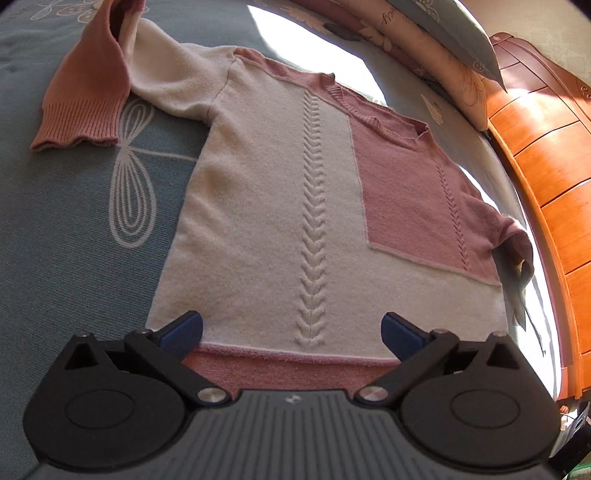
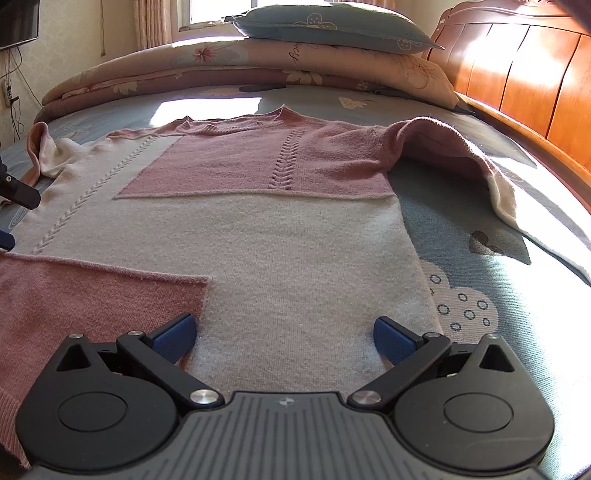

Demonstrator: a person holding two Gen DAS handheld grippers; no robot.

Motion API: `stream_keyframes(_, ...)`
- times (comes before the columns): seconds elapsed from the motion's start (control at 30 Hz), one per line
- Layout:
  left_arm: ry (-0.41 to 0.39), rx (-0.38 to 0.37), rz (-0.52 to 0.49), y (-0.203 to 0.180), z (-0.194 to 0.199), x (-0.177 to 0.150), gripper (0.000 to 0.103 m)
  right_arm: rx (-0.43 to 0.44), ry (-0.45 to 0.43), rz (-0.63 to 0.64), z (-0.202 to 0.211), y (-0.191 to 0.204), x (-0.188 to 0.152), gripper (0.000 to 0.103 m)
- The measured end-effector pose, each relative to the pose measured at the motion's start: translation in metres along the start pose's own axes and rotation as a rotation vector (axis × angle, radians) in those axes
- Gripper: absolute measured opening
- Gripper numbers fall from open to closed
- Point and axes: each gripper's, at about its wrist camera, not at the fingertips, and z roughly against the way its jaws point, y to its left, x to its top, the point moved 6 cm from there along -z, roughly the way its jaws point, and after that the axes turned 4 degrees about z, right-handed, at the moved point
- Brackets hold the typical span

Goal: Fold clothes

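Sweater (image 1: 266, 206), cream and pink knit: lying flat and face up on the blue patterned bedsheet (image 1: 66, 229), hem toward both cameras, neckline (image 1: 373, 122) pointing away toward the pillows. One sleeve (image 1: 85, 92), cream at the shoulder and pink at the ribbed cuff, is lying bent back beside the body in the left wrist view; the other sleeve (image 2: 461, 155) is arching out over the sheet toward the wooden headboard (image 2: 524, 85) in the right wrist view. Left gripper (image 1: 291, 330): hovering at the hem, jaws standing spread wide, blue pads (image 1: 184, 328) sitting over the cream panel just above the pink hem band, nothing pinched between them. Right gripper (image 2: 284, 338): also spread wide at the hem, one pad (image 2: 173, 338) sitting at the edge of the pink lower panel, the other over cream knit near the side seam, gripping nothing. Pillow (image 2: 332, 26): resting on a folded floral quilt (image 2: 236, 70) beyond the sweater.
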Motion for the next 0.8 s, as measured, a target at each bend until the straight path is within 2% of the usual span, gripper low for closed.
stream_keyframes(0.1, -0.029, -0.022, 0.042, 0.011, 0.010, -0.001, 0.102, 0.000, -0.001, -0.001, 0.000, 0.000, 0.000, 0.103)
stream_keyframes(0.23, -0.043, -0.050, 0.049, 0.002, 0.027, -0.004, 0.102, 0.000, -0.002, -0.002, 0.000, 0.000, 0.000, 0.103)
stream_keyframes(0.3, -0.043, -0.081, 0.012, -0.008, 0.030, -0.011, 0.102, -0.001, -0.002, -0.001, 0.000, 0.000, 0.000, 0.103)
stream_keyframes(0.43, -0.030, -0.034, 0.020, 0.000, 0.020, -0.025, 0.102, -0.001, -0.002, -0.001, 0.000, 0.000, -0.001, 0.103)
stream_keyframes(0.53, -0.067, -0.061, 0.077, 0.016, 0.025, -0.031, 0.102, -0.001, -0.002, -0.001, 0.000, -0.001, -0.001, 0.103)
stream_keyframes(0.6, -0.055, -0.063, 0.101, 0.019, 0.029, -0.033, 0.102, -0.002, -0.002, -0.001, 0.001, 0.000, -0.001, 0.103)
stream_keyframes(0.63, -0.041, -0.067, 0.111, 0.017, 0.031, -0.034, 0.102, -0.002, -0.002, -0.001, 0.000, 0.000, -0.001, 0.103)
stream_keyframes(0.73, -0.003, -0.168, 0.094, -0.005, 0.030, -0.039, 0.102, -0.003, 0.000, -0.001, 0.000, 0.000, 0.000, 0.103)
stream_keyframes(0.8, -0.005, -0.165, 0.048, -0.020, 0.026, -0.042, 0.102, -0.003, -0.001, -0.001, 0.000, 0.000, 0.000, 0.103)
